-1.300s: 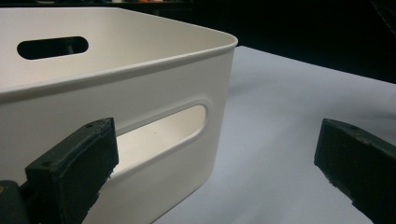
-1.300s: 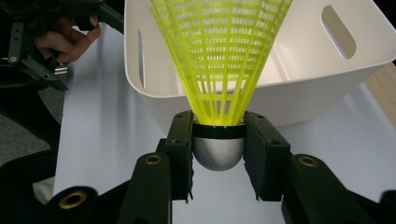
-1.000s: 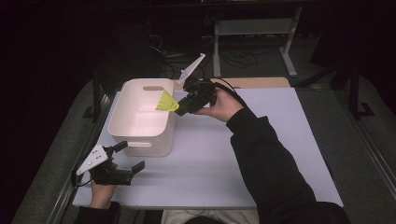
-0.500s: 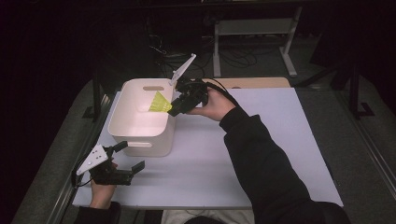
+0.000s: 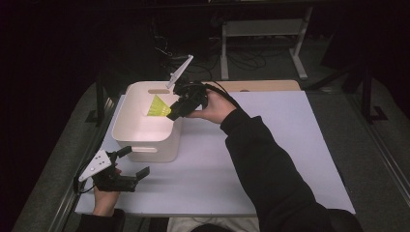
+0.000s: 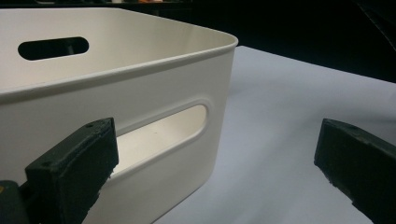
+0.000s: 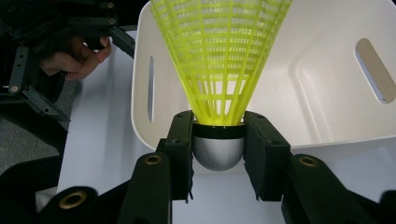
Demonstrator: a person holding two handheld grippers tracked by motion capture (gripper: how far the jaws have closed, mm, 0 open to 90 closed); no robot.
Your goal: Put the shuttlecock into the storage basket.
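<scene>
Right claw (image 7: 218,154) first: its two black jaws are clamped on the silver rounded base of a yellow shuttlecock (image 7: 219,60), low centre of the right gripper view, the mesh skirt fanning up to the top edge. In the high view that claw (image 5: 174,110) sits just left of centre, with the shuttlecock (image 5: 157,107) poking leftward over the right rim of the white bin (image 5: 140,140), above its hollow, not resting on the bottom. The bin stands on the pale counter (image 5: 270,145), left of the middle.

Down in the lower left of the high view, the left claw (image 5: 133,162) is gaping, jaws wide apart and holding nothing, just beside the bin's near wall. In the left gripper view the bin's handle slot (image 6: 163,128) shows between those spread jaws.
</scene>
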